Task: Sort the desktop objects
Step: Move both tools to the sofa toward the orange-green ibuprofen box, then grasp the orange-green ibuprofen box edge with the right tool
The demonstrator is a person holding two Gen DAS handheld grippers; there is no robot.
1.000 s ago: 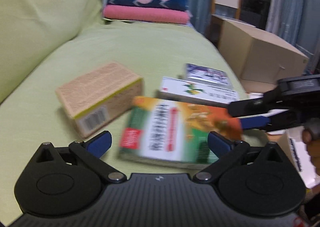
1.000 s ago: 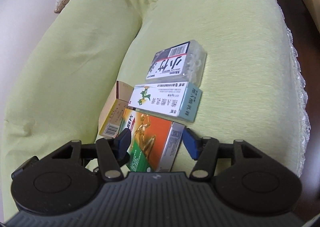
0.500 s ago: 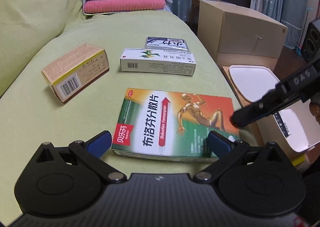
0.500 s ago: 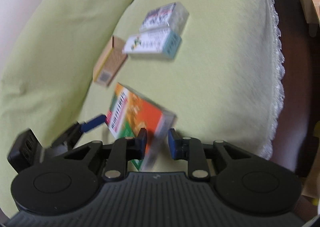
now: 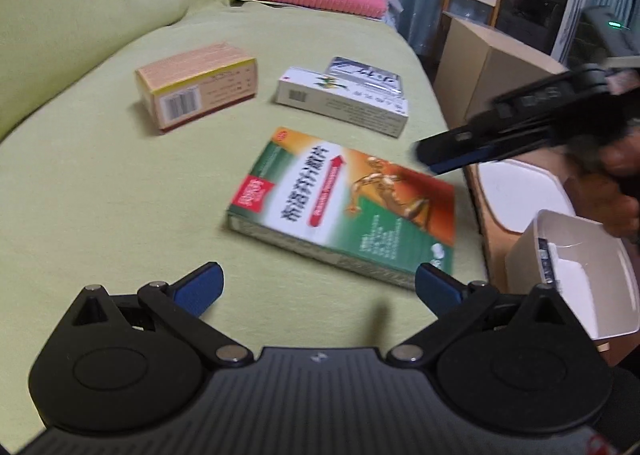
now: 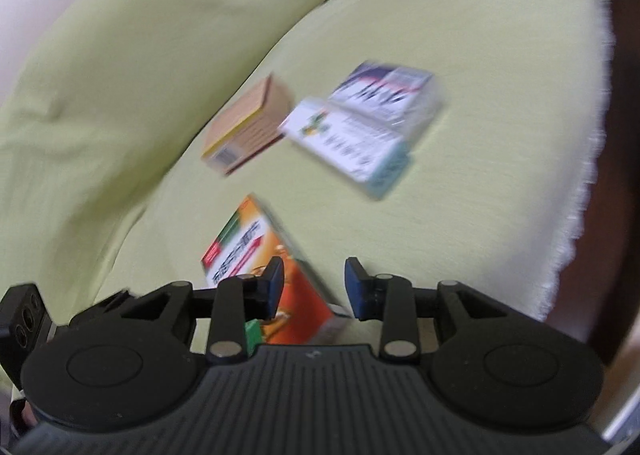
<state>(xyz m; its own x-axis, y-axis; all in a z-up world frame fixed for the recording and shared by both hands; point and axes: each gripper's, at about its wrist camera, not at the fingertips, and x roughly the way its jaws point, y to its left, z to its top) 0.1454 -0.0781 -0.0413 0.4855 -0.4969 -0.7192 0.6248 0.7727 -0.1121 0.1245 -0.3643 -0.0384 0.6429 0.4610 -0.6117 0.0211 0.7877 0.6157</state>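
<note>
- Ibuprofen box [image 5: 344, 207]: flat on the green sofa [image 5: 100, 183], nearest me.
- My left gripper [image 5: 318, 287]: fingers wide, empty.
- My right gripper [image 6: 314, 287]: fingers narrow, opening, above the box's corner, not gripping.
- Tan box [image 5: 196, 85], white box [image 5: 344, 103]: farther back.

Black hand-held gripper [image 5: 318, 289] with blue fingertip pads [image 5: 200, 286], silver screws.

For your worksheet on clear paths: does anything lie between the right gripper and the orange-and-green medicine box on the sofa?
Nothing visible does. The right gripper, its jaws opening and empty, hangs just over the near end of the orange-and-green medicine box. The tan box and white box lie apart, farther back on the sofa.
</note>
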